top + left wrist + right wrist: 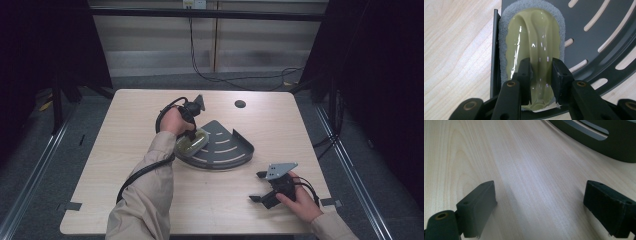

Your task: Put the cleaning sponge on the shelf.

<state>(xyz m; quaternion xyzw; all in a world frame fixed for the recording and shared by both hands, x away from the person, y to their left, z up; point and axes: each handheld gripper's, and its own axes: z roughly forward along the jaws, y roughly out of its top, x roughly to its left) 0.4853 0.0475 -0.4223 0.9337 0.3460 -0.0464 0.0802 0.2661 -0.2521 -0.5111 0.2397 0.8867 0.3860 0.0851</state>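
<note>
While my left hand point(172, 121) reaches out over the middle of the table, my left gripper point(541, 72) is clamped on the raised handle ridge of a pale olive scrubbing pad point(534, 45), one jaw pressed against each side of that glossy ridge. Under the green plastic top, the pad has a grey fibrous layer point(503, 50) that shows as a fuzzy border around it. It lies in the near left part of a dark grey, fan-shaped slotted tray point(225, 147), close against the tray's straight left wall point(495, 50); I cannot tell whether the pad rests fully on the tray floor or is slightly lifted. Curved slots point(596, 17) run across the tray floor to the right of the pad, and light wood shows through them. A black cable point(142, 172) trails from this gripper back along my beige sleeve point(150, 195). My right gripper point(540, 205) sits low over the near right part of the light wooden table point(125, 130), held in my right hand point(300, 200), with its jaws spread wide apart and nothing between them but bare wood; the grey three-cornered plate point(280, 170) tops it. It is well apart from the tray, whose dark curved rim point(599, 142) lies farther off beyond the jaws. Near the far edge of the table is a small round dark hole point(240, 104).
</note>
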